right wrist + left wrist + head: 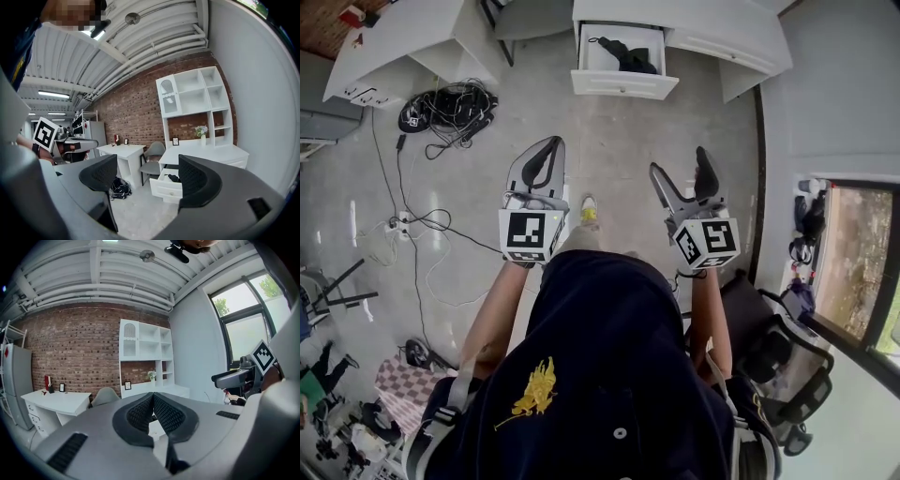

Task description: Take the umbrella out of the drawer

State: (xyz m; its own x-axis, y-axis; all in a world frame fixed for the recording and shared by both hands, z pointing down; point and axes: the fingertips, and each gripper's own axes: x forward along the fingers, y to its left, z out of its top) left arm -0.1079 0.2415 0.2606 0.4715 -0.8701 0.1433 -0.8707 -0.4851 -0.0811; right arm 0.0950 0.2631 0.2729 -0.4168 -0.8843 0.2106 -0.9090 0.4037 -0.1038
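The umbrella [628, 54] lies in the open drawer [623, 86] at 12 o'clock, well apart from the left gripper [551, 143], pinched together on nothing, and the right gripper [680, 161], spread wide, so a reach that catches only loose fabric likely slips.

Pale grey concrete floor [609, 141] with two white worktops along its far side.

The open white drawer [623, 86] under the right-hand white worktop [712, 23] held a folded black umbrella [628, 54], lying toward its back. A tangle of black cables [445, 105] lay on the floor just beside the left-hand white worktop [403, 33], and thin cords ran from it to a white power strip [398, 225]. A grey chair [530, 14] stood on the floor between the two worktops.
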